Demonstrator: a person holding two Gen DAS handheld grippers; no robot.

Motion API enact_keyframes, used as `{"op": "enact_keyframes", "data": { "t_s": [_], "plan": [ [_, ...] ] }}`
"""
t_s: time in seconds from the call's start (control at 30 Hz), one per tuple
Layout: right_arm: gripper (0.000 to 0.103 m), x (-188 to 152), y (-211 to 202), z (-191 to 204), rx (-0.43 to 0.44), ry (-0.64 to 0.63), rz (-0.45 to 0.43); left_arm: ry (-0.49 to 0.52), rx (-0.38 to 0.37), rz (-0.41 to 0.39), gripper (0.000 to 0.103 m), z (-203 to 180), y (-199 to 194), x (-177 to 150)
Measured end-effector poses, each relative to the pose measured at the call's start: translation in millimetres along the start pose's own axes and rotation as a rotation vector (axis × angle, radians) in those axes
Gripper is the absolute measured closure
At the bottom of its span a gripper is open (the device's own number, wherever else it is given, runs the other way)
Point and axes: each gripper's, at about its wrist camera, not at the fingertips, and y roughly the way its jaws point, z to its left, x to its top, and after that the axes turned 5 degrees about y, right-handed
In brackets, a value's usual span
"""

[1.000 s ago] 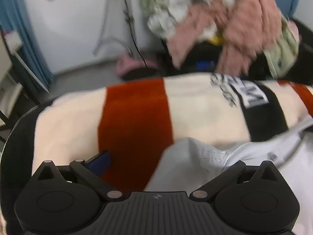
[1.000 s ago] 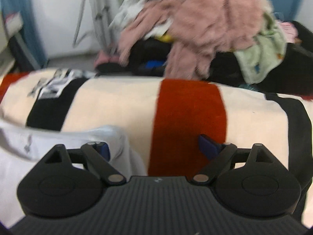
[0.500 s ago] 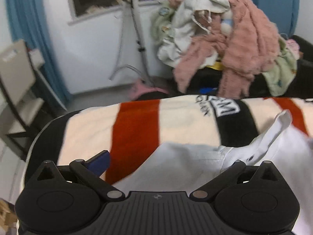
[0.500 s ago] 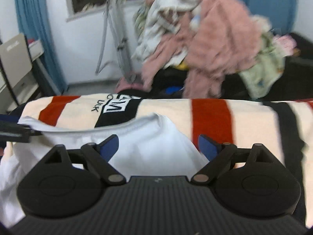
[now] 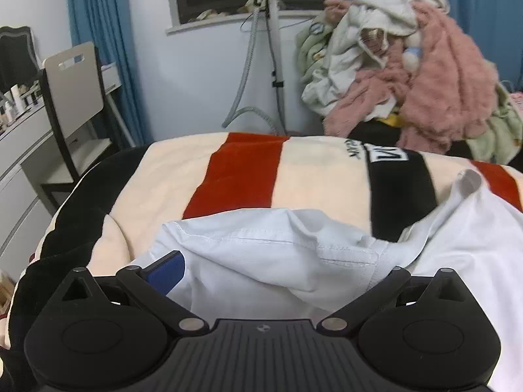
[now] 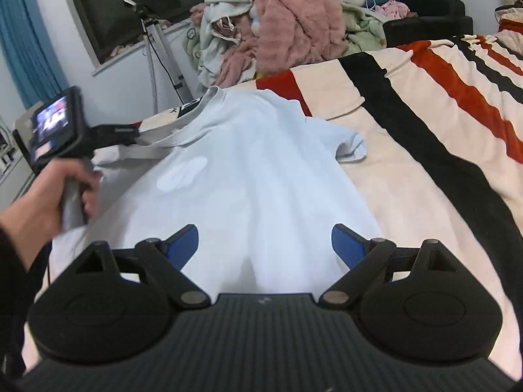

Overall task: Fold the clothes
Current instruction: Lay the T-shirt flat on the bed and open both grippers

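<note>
A white T-shirt (image 6: 255, 170) lies spread on the striped blanket (image 6: 408, 170), collar at the far end. My right gripper (image 6: 264, 245) is open over the shirt's near hem, both blue pads bare. My left gripper (image 5: 271, 271) is open with bunched shirt fabric (image 5: 281, 248) draped between its jaws; only its left blue pad (image 5: 165, 274) shows. In the right wrist view the left gripper's body (image 6: 65, 127) sits at the shirt's left edge, held by a hand.
A heap of pink and pale clothes (image 5: 408, 75) is piled beyond the bed, seen too in the right wrist view (image 6: 281, 29). A tripod (image 5: 274, 49) stands by the wall. A chair (image 5: 72, 98) and desk stand at the left.
Both grippers pulled back toward the near edge, so more of the shirt shows. The right view swung right along the bed. The shirt now lies spread out flat.
</note>
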Motion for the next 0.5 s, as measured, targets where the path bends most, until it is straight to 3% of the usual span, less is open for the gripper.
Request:
{"op": "enact_keyframes", "data": {
  "t_s": [0.17,0.3,0.43,0.5],
  "plan": [
    [0.013,-14,31,0,0.034,-0.064,-0.062,0.111,0.059,0.033,0.0,-21,36,17],
    [0.013,-22,63,0,0.062,-0.125,-0.073,0.338,0.188,0.145,0.0,-55,80,34],
    [0.013,-22,91,-6,0.087,-0.122,-0.048,0.535,0.229,0.179,0.0,-91,94,56],
    [0.014,-24,100,-9,0.096,-0.118,-0.039,0.559,0.192,0.172,0.0,-95,78,63]
  ]
}}
